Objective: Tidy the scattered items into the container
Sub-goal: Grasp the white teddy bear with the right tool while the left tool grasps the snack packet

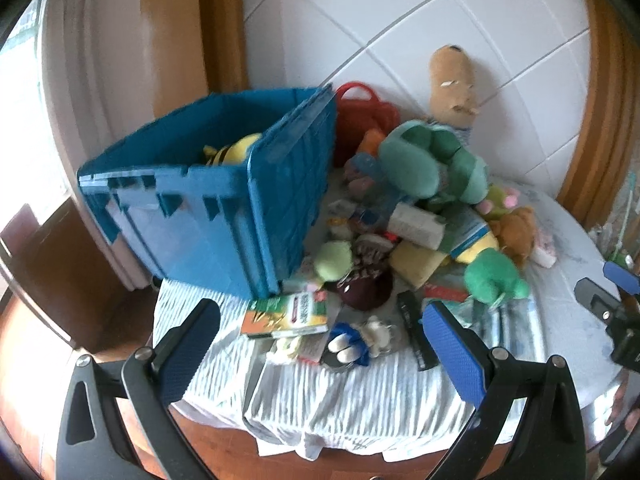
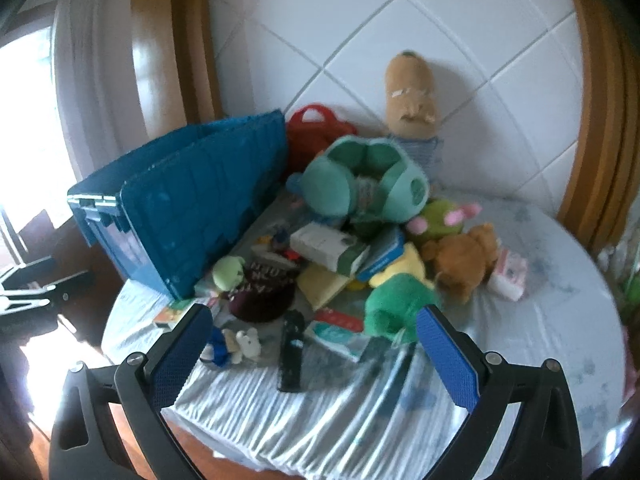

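Both grippers are being held above the near edge of the cloth-covered table (image 1: 360, 392), the left gripper (image 1: 320, 340) and right gripper (image 2: 312, 340) each with jaws spread apart and nothing between them. The blue crate (image 1: 224, 200) is standing at the table's left, touching the pile of scattered toys (image 1: 432, 168). Only in the left wrist view is the crate's inside being shown, with a yellow plush (image 1: 232, 150) lying there; in the right wrist view a black remote (image 2: 291, 354) is being seen whole.

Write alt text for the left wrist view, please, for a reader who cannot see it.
The open left tool hovers over a cloth-covered table piled with plush toys, boxes and small items beside a blue crate. A yellow plush lies inside the crate.
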`<state>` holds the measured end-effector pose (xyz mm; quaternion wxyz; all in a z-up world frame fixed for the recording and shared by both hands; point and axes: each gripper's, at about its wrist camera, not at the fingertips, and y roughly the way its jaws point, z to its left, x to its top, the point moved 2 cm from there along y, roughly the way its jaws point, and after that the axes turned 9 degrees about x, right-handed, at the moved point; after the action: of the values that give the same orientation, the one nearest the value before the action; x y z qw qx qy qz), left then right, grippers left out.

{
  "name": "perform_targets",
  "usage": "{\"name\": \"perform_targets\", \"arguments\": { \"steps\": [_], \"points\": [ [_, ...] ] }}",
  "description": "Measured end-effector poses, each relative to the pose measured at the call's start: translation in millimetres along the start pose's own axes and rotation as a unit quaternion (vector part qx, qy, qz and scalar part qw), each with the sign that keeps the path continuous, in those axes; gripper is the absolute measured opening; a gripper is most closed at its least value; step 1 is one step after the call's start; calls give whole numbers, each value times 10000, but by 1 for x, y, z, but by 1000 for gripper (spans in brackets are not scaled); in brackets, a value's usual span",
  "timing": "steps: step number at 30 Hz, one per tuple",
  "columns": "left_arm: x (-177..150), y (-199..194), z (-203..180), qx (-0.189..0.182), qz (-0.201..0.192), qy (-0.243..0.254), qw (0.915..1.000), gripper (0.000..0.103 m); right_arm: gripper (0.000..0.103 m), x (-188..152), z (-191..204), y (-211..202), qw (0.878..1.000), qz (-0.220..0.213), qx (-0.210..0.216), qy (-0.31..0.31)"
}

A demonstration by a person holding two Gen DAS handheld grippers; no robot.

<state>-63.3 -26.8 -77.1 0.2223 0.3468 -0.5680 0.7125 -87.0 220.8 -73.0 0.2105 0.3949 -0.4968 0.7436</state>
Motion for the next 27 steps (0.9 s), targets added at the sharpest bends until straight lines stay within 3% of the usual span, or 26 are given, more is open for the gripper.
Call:
{"name": "perform_targets", "arguments": {
  "steps": [10, 13, 15, 17, 18, 27],
  "points": [
    [-66, 93, 37, 511, 899, -298, 9942, 103, 103, -44, 12, 112, 9914, 1114, 693, -7],
    [-77, 120, 41, 457, 1038, -218, 9933, 103, 103, -61, 24, 145, 9875, 1385, 752, -60],
    [-84, 137, 43, 420, 1131, -165, 9926, 103, 97, -68, 33, 161, 9856, 1485, 810, -46],
    [-91, 155, 45, 384, 1224, -112, 9917, 103, 73, -72, 41, 177, 9844, 1534, 856, -41],
    [-94, 164, 46, 365, 1270, -85, 9912, 103, 67, -75, 47, 185, 9836, 1581, 866, -54],
    [-111, 226, 42, 31, 1549, 18, 9879, 103, 64, -98, 70, 241, 9797, 1882, 688, -39]
  ]
}}
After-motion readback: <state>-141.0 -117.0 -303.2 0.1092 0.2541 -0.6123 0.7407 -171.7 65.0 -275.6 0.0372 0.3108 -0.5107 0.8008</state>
